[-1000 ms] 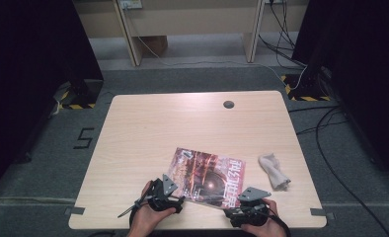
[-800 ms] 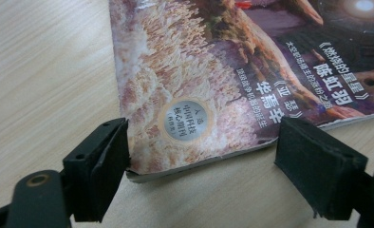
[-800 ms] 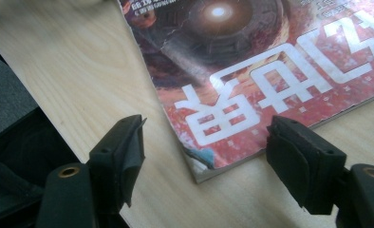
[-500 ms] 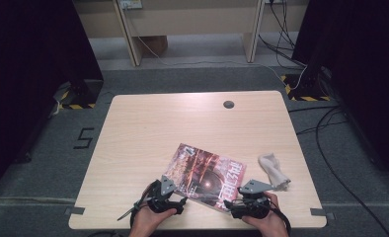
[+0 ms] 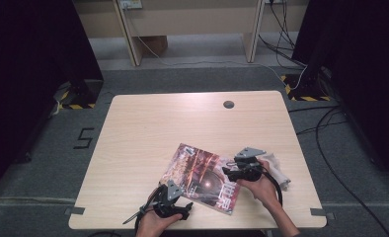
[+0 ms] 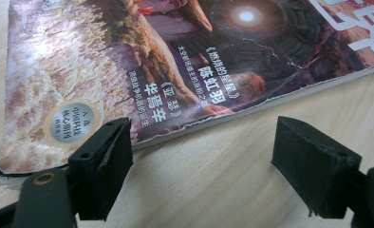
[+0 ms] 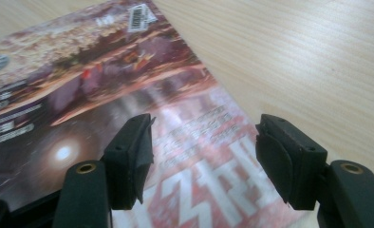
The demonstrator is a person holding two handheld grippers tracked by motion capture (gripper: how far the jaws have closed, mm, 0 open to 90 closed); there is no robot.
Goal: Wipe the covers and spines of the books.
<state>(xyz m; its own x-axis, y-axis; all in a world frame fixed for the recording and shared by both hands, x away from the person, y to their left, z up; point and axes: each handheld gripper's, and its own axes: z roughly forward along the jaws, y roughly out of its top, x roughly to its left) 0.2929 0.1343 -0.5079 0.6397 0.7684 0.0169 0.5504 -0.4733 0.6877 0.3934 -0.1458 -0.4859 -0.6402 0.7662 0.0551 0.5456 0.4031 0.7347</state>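
Magazine (image 6: 175, 61) cover reads 陈虹羽, floor marking (image 5: 83, 138) 5

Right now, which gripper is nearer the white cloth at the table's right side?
Right. The right gripper hovers over the magazine, its hand just beside the white cloth; the left gripper sits at the magazine's near corner, farther away.

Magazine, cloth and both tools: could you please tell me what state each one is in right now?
Magazine: closed, lying flat on the table, cover up, edges worn.
White cloth: crumpled on the table, right of the magazine.
Left tool: jaws open at the magazine's near corner, nothing gripped.
Right tool: jaws have just been closing, open above the cover, nothing between them.
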